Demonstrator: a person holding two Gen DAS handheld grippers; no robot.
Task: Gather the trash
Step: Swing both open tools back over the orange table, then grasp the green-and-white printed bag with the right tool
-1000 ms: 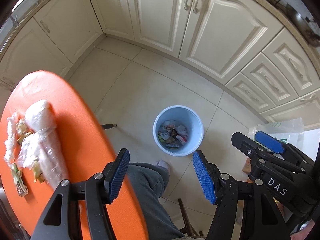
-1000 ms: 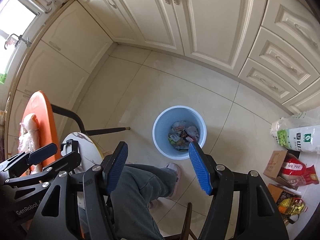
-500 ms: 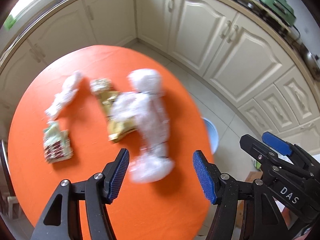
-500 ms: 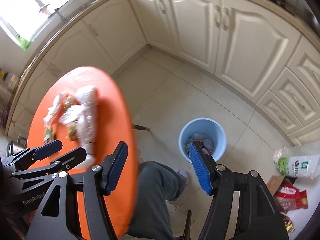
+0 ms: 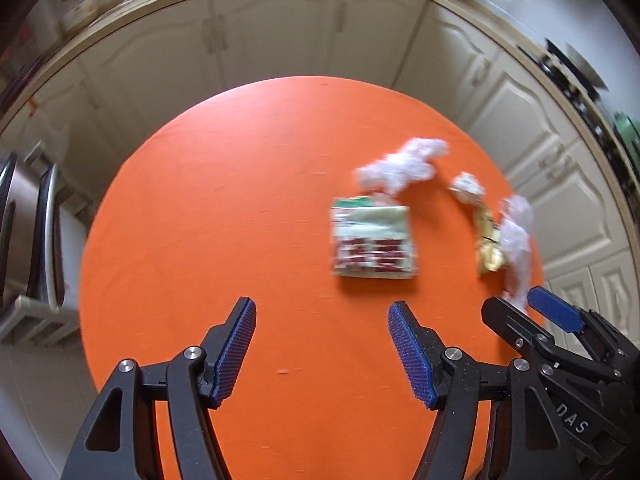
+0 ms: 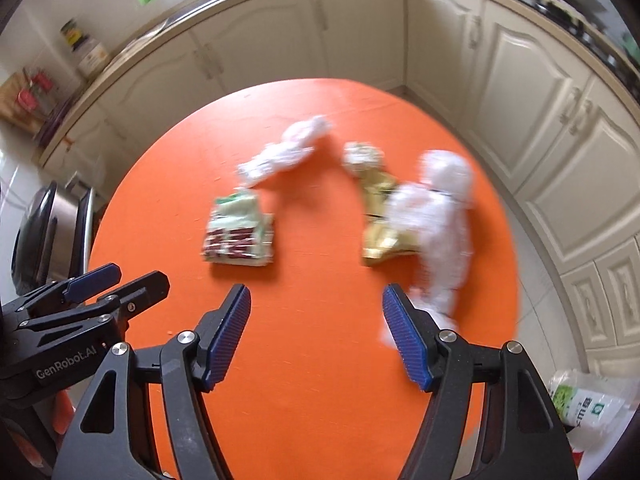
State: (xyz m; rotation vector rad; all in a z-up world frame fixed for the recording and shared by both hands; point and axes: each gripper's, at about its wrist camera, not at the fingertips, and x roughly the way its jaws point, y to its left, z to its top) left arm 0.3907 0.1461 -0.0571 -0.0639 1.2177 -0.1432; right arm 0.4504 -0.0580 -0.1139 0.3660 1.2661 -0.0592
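Trash lies on a round orange table (image 5: 224, 208) (image 6: 320, 328). A green-and-red snack packet (image 5: 374, 242) (image 6: 239, 230) sits mid-table, with a crumpled white plastic wrap (image 5: 402, 168) (image 6: 286, 152) behind it. A gold wrapper (image 5: 488, 240) (image 6: 380, 220) and a long clear plastic bag (image 5: 518, 240) (image 6: 438, 216) lie to the right. My left gripper (image 5: 322, 352) hovers over bare cloth, jaws opening, nothing between them. My right gripper (image 6: 316, 334) hangs above the table near the plastic bag's end, jaws opening and empty. Each gripper shows at the edge of the other's view.
Cream kitchen cabinets (image 5: 280, 44) (image 6: 520, 92) curve around behind the table. A metal chair (image 5: 36, 240) (image 6: 48, 232) stands at the left. A white bag with green print (image 6: 588, 404) lies on the floor at the lower right.
Both grippers swung away from the blue bin on the floor and rose over the orange table. The bin and the person's leg have left view; the trash now lies ahead.
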